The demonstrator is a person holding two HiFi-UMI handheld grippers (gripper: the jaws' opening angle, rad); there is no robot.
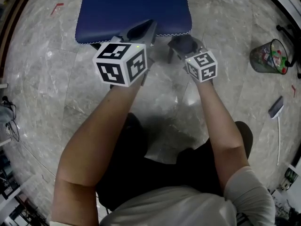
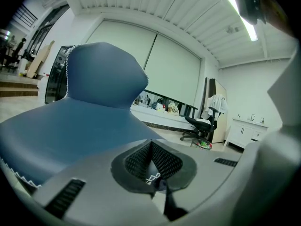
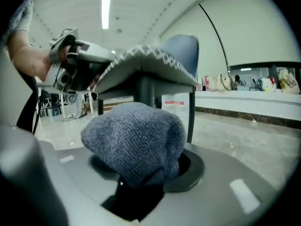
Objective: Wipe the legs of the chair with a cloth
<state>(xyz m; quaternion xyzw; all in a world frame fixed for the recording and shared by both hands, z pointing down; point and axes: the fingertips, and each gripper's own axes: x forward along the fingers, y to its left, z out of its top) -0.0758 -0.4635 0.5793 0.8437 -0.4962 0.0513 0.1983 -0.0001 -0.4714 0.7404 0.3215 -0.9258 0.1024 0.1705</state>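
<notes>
Floor [image 1: 42,88]: grey marble tile, with a wastebasket [image 1: 269,56] to your right. Chair [image 1: 134,11]: blue padded seat, dark legs. Cloth [image 3: 136,138]: grey knit, bunched, clamped in your right gripper [image 3: 141,171], near a chair leg [image 3: 190,117]. Your left gripper [image 2: 153,166]: jaws together, empty, at the seat's edge.

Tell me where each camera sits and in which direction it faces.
Head view: on the person's head, facing steeply down at the chair seat; both forearms, left gripper and right gripper show.
Left gripper view: on the left gripper, facing across the seat to the backrest; its shut jaws show.
Right gripper view: on the right gripper, low, facing a chair leg; jaws clamp the cloth.
Shared: all show the seat.
</notes>
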